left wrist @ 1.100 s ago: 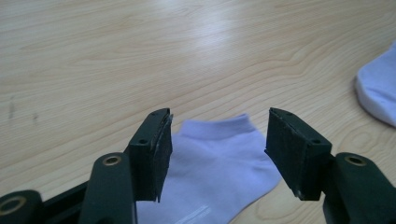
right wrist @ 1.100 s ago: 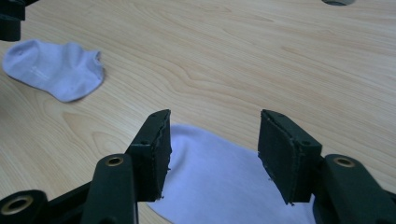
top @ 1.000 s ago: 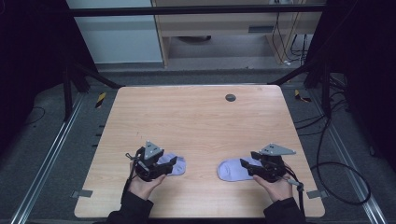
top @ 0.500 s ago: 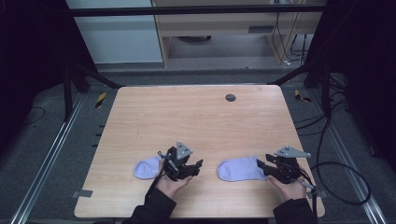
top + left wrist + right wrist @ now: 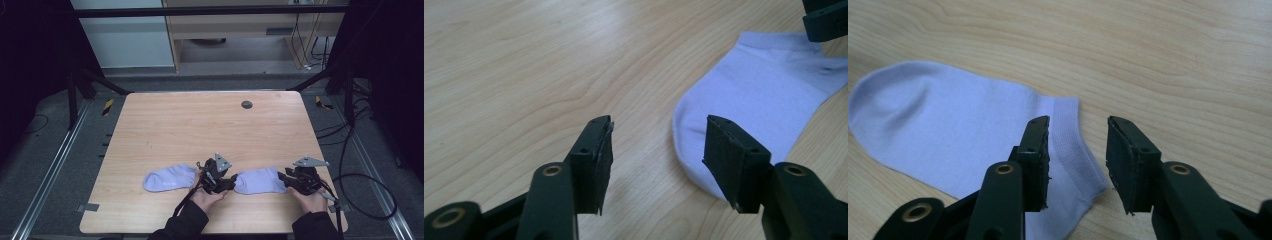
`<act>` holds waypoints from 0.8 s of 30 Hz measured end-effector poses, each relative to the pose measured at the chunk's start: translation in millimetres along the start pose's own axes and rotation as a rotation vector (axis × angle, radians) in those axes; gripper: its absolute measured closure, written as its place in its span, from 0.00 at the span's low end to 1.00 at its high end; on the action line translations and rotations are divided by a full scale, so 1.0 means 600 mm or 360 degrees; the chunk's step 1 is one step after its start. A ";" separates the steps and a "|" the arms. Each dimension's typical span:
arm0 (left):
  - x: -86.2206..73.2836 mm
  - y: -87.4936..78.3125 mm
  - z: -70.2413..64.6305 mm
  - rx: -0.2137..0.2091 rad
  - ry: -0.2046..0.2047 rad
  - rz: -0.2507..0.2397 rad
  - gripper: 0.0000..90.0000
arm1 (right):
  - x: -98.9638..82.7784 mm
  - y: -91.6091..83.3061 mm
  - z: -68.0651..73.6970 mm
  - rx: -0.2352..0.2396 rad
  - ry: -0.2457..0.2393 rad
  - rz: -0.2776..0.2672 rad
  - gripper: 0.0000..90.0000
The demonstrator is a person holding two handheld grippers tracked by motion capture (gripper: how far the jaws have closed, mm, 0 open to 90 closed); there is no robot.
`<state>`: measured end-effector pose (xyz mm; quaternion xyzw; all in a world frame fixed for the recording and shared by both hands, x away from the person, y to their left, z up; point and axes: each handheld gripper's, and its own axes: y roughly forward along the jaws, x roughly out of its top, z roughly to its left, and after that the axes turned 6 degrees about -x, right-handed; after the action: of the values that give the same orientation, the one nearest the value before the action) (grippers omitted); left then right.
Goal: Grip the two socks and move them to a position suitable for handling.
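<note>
**Low on the table: two socks and two grippers**

Near the lower edge of the high view, two pale lilac socks are laid flat on the wooden table. The left sock is seen at lower centre-left, the right sock at lower centre-right, and the left gripper is placed between them, close to the toe end of the right sock. The right gripper is held at that sock's opposite end, at its cuff.

From the left gripper view, its jaws are shown apart with bare wood between them; they have just been closing a little. The rounded toe of the right sock is seen beside the right-hand jaw, partly covered by it, and whether it is touched cannot be told. At the upper right corner of that frame, part of the other gripper is visible at the sock's far end.

From the right gripper view, the jaws have just been closing yet are apart. The ribbed cuff of the right sock is passed under the left-hand jaw, and the gap between the pads is over wood just beside the cuff's edge. Nothing is clamped.

A small dark round disc is set in the tabletop at upper centre.
</note>
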<state>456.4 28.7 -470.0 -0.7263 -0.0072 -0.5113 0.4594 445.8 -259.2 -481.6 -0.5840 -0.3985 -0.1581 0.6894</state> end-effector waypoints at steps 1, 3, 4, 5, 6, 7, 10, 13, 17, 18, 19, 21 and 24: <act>0.000 0.005 -0.002 -0.0001 -0.0007 0.0010 0.52 | -0.001 0.002 0.000 -0.0012 -0.0007 0.0009 0.71; -0.002 0.015 -0.003 0.0000 -0.0019 0.0041 0.56 | -0.002 0.007 -0.002 -0.0029 -0.0022 0.0034 0.73; -0.003 0.019 -0.003 -0.0011 -0.0028 0.0063 0.58 | -0.003 0.009 -0.002 -0.0024 -0.0009 0.0049 0.74; -0.004 0.023 -0.003 -0.0012 -0.0035 0.0075 0.61 | -0.004 0.012 -0.004 -0.0028 -0.0021 0.0065 0.75; -0.005 0.026 -0.003 -0.0011 -0.0034 0.0087 0.62 | -0.005 0.013 -0.003 -0.0033 -0.0020 0.0082 0.76; -0.006 0.029 -0.004 -0.0014 -0.0040 0.0097 0.65 | -0.006 0.016 -0.004 -0.0034 -0.0027 0.0091 0.76; -0.008 0.037 -0.004 -0.0015 -0.0060 0.0137 0.69 | -0.008 0.018 -0.003 -0.0036 -0.0035 0.0126 0.79; -0.012 0.042 -0.005 -0.0019 -0.0082 0.0162 0.77 | -0.009 0.020 -0.002 -0.0035 -0.0036 0.0150 0.85; -0.011 0.043 -0.005 -0.0043 -0.0099 0.0157 0.92 | -0.007 0.018 0.001 -0.0022 -0.0037 0.0160 0.95; -0.011 0.041 -0.006 -0.0051 -0.0105 0.0147 0.95 | -0.006 0.017 0.001 -0.0019 -0.0041 0.0164 0.95; -0.010 0.039 -0.006 -0.0060 -0.0104 0.0143 0.98 | -0.005 0.015 0.002 -0.0005 -0.0029 0.0161 0.96; -0.009 0.033 -0.006 -0.0070 -0.0100 0.0130 0.98 | -0.003 0.010 0.003 0.0000 -0.0034 0.0146 0.96; -0.006 0.019 -0.004 -0.0080 -0.0094 0.0099 0.98 | 0.001 -0.008 0.010 0.0027 -0.0033 0.0085 0.96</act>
<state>458.1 22.0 -480.2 -0.7522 0.0148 -0.4751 0.4563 440.7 -254.7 -477.8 -0.5902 -0.3912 -0.1301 0.6940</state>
